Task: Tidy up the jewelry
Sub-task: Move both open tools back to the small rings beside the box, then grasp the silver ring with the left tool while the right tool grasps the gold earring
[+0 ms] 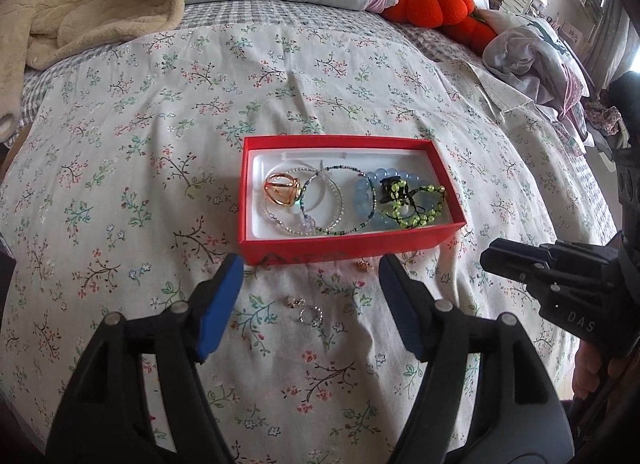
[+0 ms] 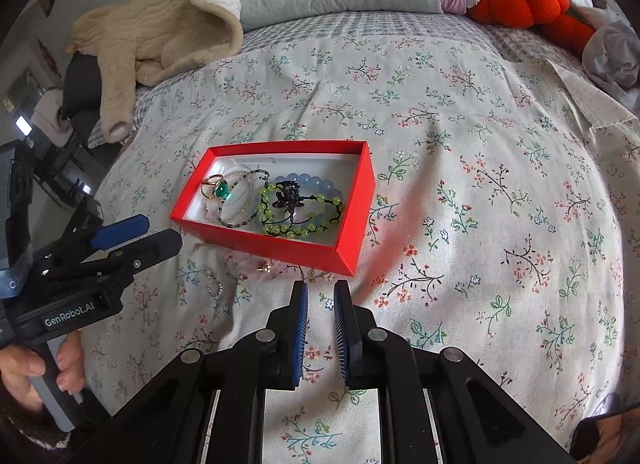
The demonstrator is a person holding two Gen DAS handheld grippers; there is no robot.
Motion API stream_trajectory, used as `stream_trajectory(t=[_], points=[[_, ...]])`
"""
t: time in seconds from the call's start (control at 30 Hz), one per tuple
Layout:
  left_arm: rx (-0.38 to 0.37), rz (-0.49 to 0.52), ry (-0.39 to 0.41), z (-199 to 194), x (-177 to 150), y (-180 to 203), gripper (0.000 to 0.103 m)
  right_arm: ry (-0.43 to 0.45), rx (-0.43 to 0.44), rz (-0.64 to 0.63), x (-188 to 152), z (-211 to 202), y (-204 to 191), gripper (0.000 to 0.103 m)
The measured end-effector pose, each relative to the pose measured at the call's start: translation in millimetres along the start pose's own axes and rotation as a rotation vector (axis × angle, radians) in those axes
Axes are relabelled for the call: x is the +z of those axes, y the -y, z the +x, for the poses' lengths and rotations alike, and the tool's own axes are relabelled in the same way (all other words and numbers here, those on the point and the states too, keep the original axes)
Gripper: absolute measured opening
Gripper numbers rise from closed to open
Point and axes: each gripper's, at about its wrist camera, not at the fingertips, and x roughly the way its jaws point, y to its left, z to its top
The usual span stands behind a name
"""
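Left gripper (image 1: pixel 310 264) has its blue-padded jaws spread wide with nothing between them, hovering over the flowered bedsheet (image 1: pixel 160 143) just near of the red cardboard box with white lining (image 1: pixel 352 246). Right gripper (image 2: pixel 320 288) has its jaws nearly closed, only a narrow gap, nothing held; it sits right of the left one, near the box's near-right corner.

Step in hand, judged: pick up a loose piece left outside. Small silver ring (image 1: pixel 311 315) lies on the sheet between the left jaws; a tiny gold-and-dark earring (image 1: pixel 294 302) just left of it, and a small gold stud (image 1: pixel 362 264) close against the box's near wall. To do it well: lower the left jaws straight down astride the ring, pinch the metal and not the cloth, since soft sheet will bunch. Take one piece at a time, lift clear over the wall.

Box already holds an orange-gold ring with green stone (image 1: pixel 282 188), thin beaded bangles (image 1: pixel 324 199), pale blue bead bracelet (image 1: pixel 366 191), yellow-green bead bracelet with black cord (image 1: pixel 416 203), all overlapping.
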Motion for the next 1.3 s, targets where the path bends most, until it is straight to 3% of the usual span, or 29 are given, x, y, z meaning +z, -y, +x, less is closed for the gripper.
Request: stream_trajectory(t=[0.1, 0.43, 0.5, 0.57, 0.6, 0.8, 1.1, 1.17, 1.2, 1.3], points=[[0.026, 0.015, 0.002, -1, -10, 1, 0.078, 0.000, -0.020, -0.022, -8, -2, -2, 0.015], [0.132, 0.039, -0.002, 3, -38, -9, 0.080, -0.034, -0.061, -0.065, -32, 3, 2, 0.018], [0.147, 0.054, -0.005, 5, -43, -10, 0.081, -0.040, -0.059, -0.062, -36, 4, 3, 0.027], [0.152, 0.080, -0.015, 8, -48, -11, 0.081, -0.026, -0.059, -0.054, -42, 3, 5, 0.076], [0.158, 0.094, -0.018, 10, -52, -12, 0.082, -0.005, -0.060, -0.054, -44, 1, 5, 0.082], [0.173, 0.162, -0.034, 21, -68, -17, 0.082, 0.005, -0.078, -0.066, -55, 3, 11, 0.082], [0.015, 0.232, -0.081, 32, -79, -14, 0.082, -0.031, -0.096, -0.092, -64, 17, 15, 0.082], [-0.035, 0.225, -0.097, 37, -77, -14, 0.076, -0.040, -0.097, -0.099, -65, 21, 14, 0.082], [-0.051, 0.219, -0.100, 39, -75, -13, 0.067, -0.043, -0.098, -0.103, -64, 22, 14, 0.082], [-0.070, 0.208, -0.099, 43, -69, -12, 0.054, -0.043, -0.099, -0.114, -64, 24, 10, 0.082]])
